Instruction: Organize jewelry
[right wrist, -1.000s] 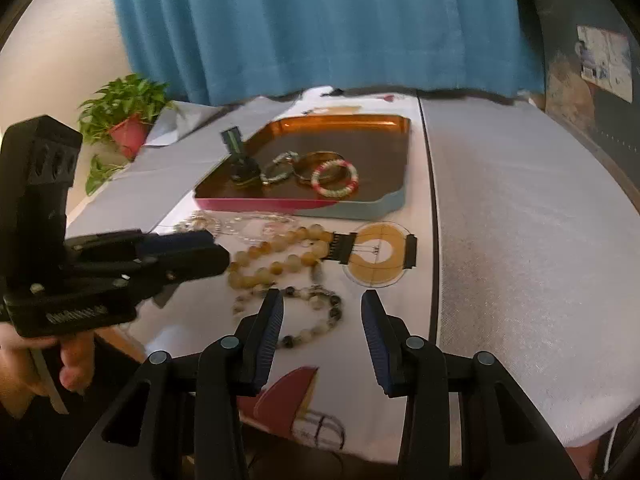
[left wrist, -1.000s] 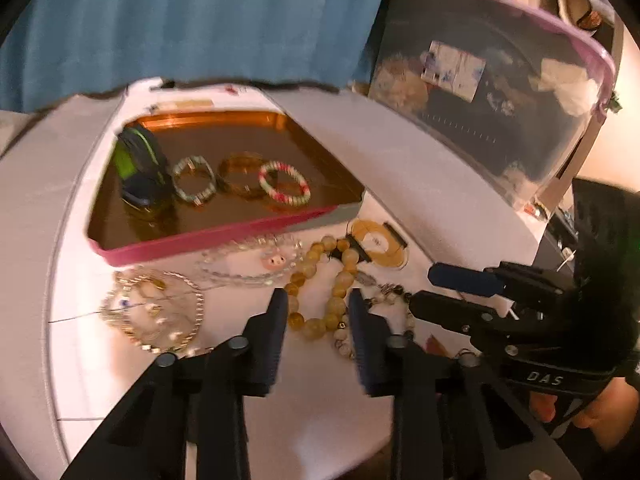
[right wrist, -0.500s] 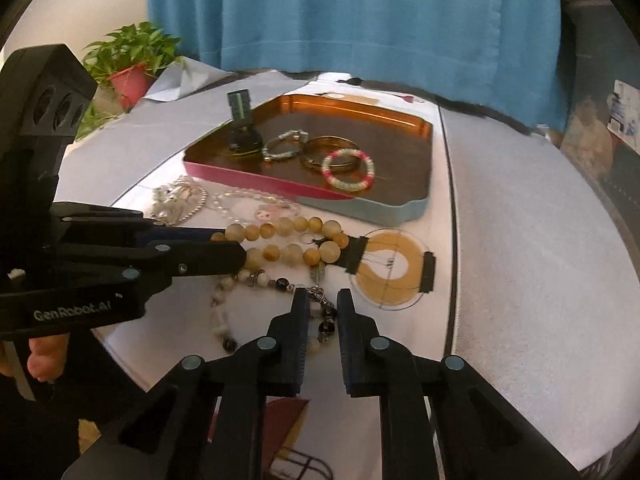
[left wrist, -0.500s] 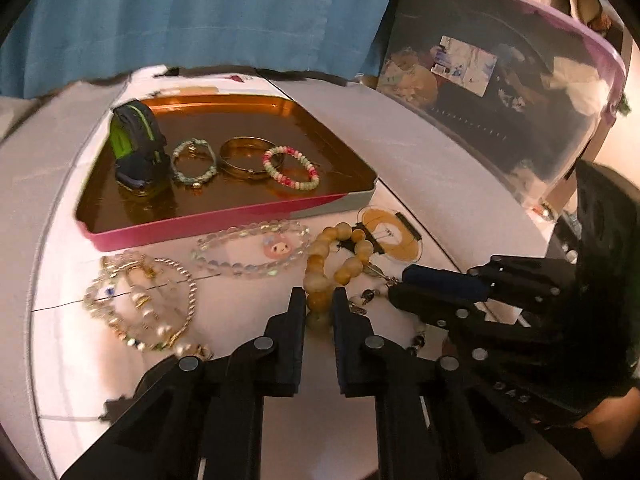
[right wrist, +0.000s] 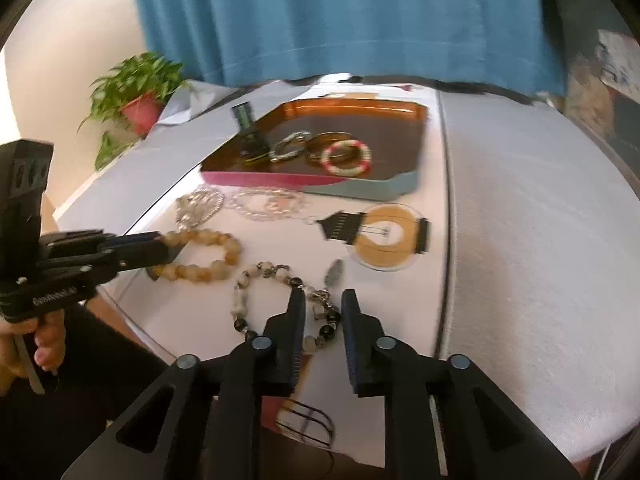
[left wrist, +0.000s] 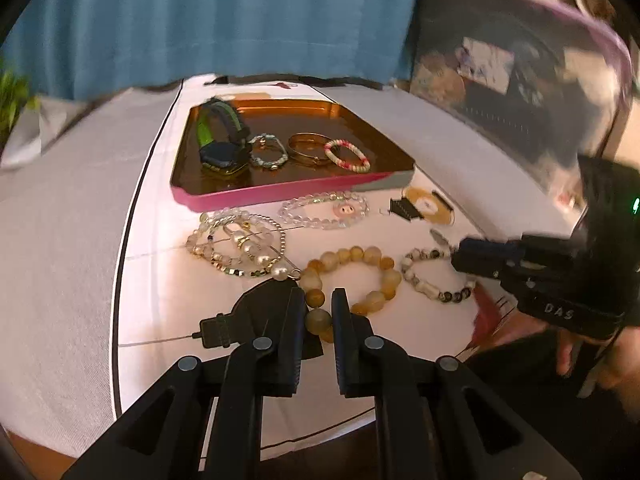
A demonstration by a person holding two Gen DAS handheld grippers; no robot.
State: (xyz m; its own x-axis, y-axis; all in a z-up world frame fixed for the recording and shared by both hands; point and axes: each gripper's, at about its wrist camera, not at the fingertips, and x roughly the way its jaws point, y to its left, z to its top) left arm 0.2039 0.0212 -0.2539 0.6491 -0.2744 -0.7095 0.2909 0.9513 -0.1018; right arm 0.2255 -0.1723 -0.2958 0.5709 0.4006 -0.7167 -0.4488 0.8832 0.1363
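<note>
Jewelry is only partly sorted, I judge: the tray (left wrist: 288, 196) holds a watch (left wrist: 222, 144), a green bracelet (left wrist: 269, 152), a gold bangle (left wrist: 310, 149) and a pink bracelet (left wrist: 347, 155), while five pieces lie on the table (left wrist: 60, 248) just before it. The left gripper (left wrist: 318, 308) is nearly closed around the amber bracelet (left wrist: 352, 276). The right gripper (right wrist: 323, 312) pinches the black-and-white bracelet (right wrist: 276, 304).

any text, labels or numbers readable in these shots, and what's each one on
"DAS": white letters on the right tongs' black body, left wrist view.
White lettering on the left tongs' body, right wrist view: too blurred to read.
Printed label on the clear bin: too blurred to read.
Tray, amber bracelet and speckled bracelet: no text visible.
</note>
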